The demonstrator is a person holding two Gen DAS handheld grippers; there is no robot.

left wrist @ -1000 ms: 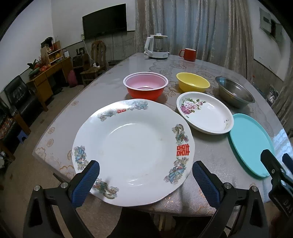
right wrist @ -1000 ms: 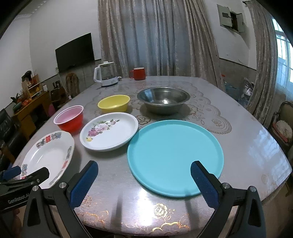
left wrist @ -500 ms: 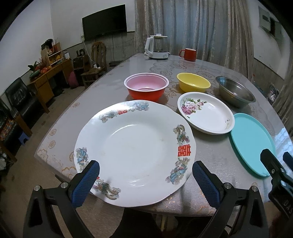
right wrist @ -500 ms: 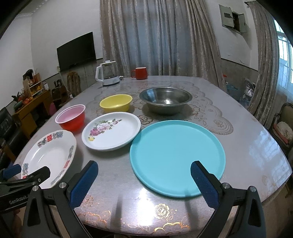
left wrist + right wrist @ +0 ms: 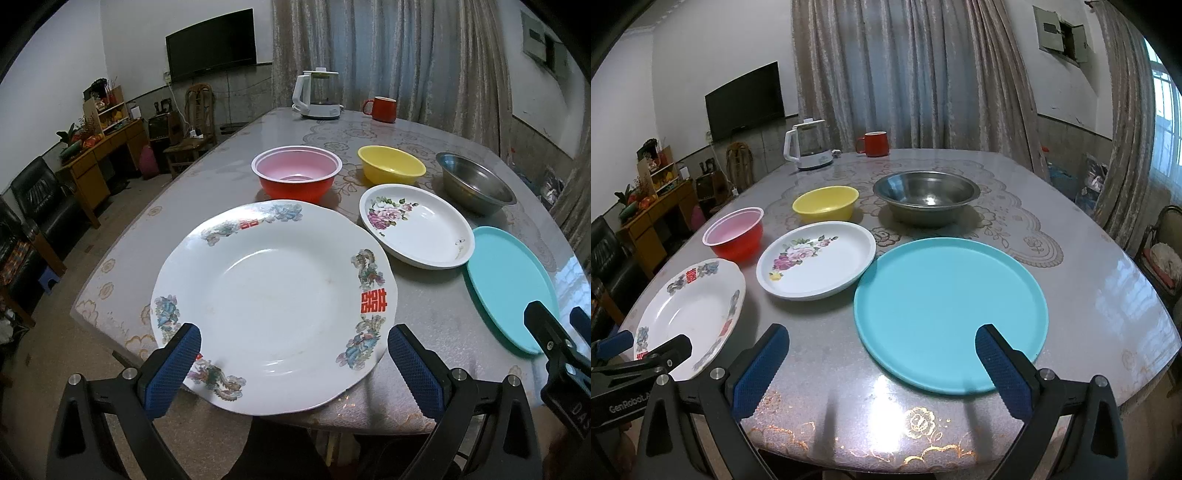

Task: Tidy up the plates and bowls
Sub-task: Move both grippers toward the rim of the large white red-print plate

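Left wrist view first: my left hand-held gripper (image 5: 293, 363) is spread wide, both blue pads either side of the near rim of the big white plate with the red characters (image 5: 273, 302), not touching it as far as I can tell. That plate sits at the near edge of the surface (image 5: 221, 177), slightly overhanging it. Behind it is the red bowl (image 5: 296, 177), with the yellow bowl (image 5: 391, 170) to its right and the steel bowl (image 5: 474, 188) further right. The floral plate (image 5: 417, 230) sits between the big plate and the teal plate (image 5: 511, 286).

Over on the right wrist view, my right hand-held gripper (image 5: 881, 363) is also wide open and holding nothing, hovering at the near edge of the teal plate. Floral plate's rim looks just beside the teal one, can't tell if they touch. A white kettle (image 5: 809, 149) and red mug (image 5: 875, 144) stand at the far end.
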